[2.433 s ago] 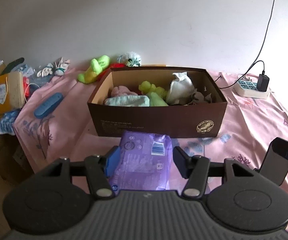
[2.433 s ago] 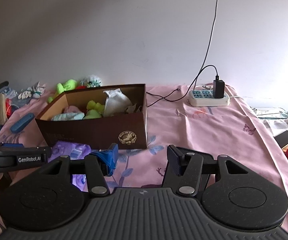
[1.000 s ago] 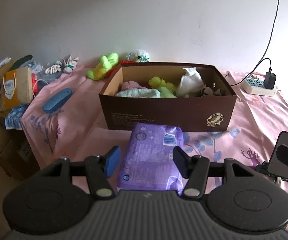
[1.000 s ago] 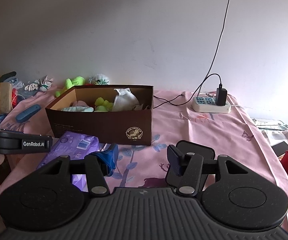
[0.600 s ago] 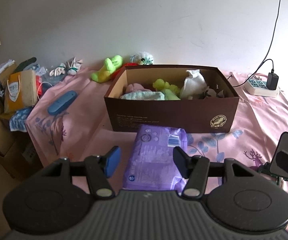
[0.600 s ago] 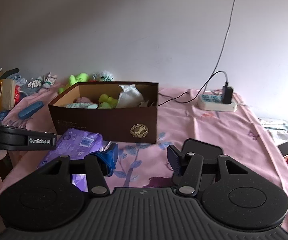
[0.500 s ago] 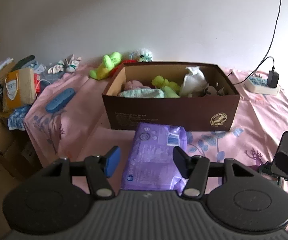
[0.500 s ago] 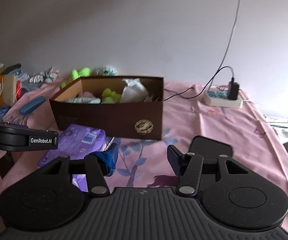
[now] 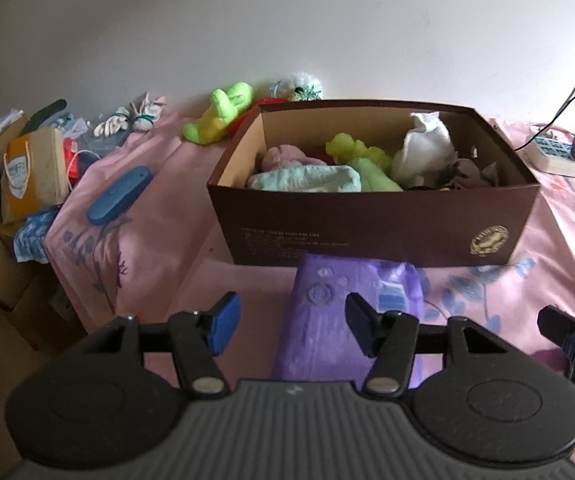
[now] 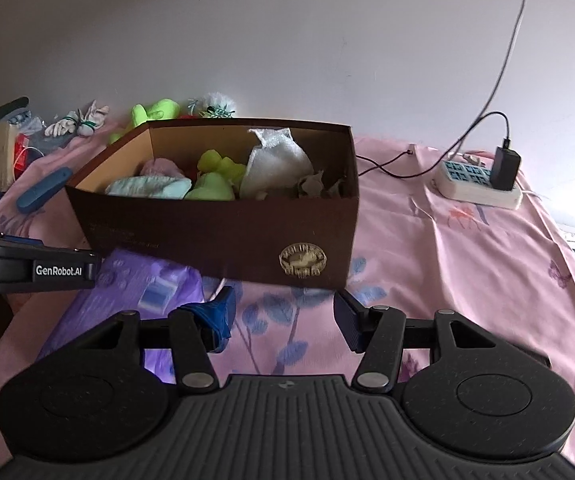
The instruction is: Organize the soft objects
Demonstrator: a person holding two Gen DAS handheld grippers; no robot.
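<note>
My left gripper (image 9: 289, 322) is spread, pinching nothing; the purple soft pack (image 9: 343, 320) lies on the pink cloth beneath it, toward its right finger. My right gripper (image 10: 283, 318) is also spread and empty, the pack lying to its left. Just beyond both stands the brown box (image 9: 371, 224) holding soft items.
</note>
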